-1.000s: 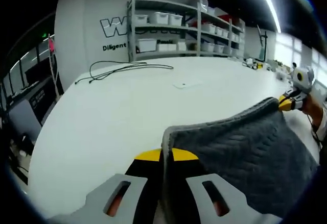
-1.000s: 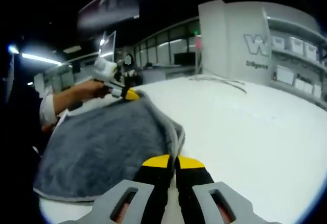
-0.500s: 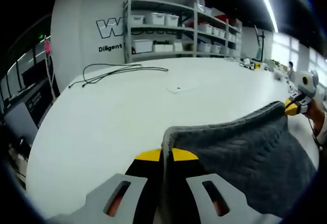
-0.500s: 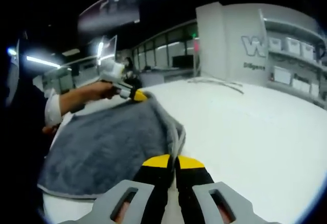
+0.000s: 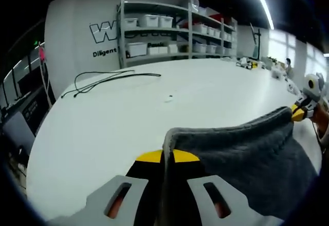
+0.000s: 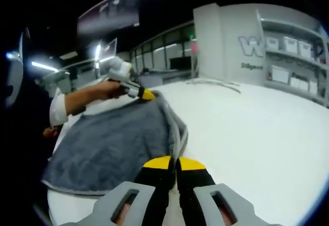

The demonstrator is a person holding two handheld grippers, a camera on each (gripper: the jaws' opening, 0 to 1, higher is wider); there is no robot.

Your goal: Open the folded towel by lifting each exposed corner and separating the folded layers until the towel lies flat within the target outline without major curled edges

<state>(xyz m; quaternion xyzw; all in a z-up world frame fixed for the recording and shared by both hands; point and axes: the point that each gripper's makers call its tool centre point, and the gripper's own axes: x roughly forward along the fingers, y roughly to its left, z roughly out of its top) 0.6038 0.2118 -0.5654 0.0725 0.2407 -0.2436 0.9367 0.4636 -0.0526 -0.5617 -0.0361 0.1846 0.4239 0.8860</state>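
A grey towel (image 5: 247,159) hangs stretched between both grippers above a white table (image 5: 128,113). My left gripper (image 5: 167,156) is shut on one corner of the towel, its yellow-tipped jaws pressed together on the hem. In the left gripper view the right gripper (image 5: 299,114) holds the far corner at the right edge. In the right gripper view the towel (image 6: 118,143) spreads to the left, my right gripper (image 6: 175,163) is shut on its near corner, and the left gripper (image 6: 144,94), held by a hand, pinches the far corner.
A black cable (image 5: 103,79) lies on the far part of the table. Shelves (image 5: 175,30) with white bins stand behind it against a wall with lettering. Small items (image 5: 252,64) sit at the table's far right. A person's sleeve (image 6: 57,110) shows at left.
The two held corners have moved a little further apart, and the towel's top edge is drawn straighter between them. Both cameras have shifted slightly.
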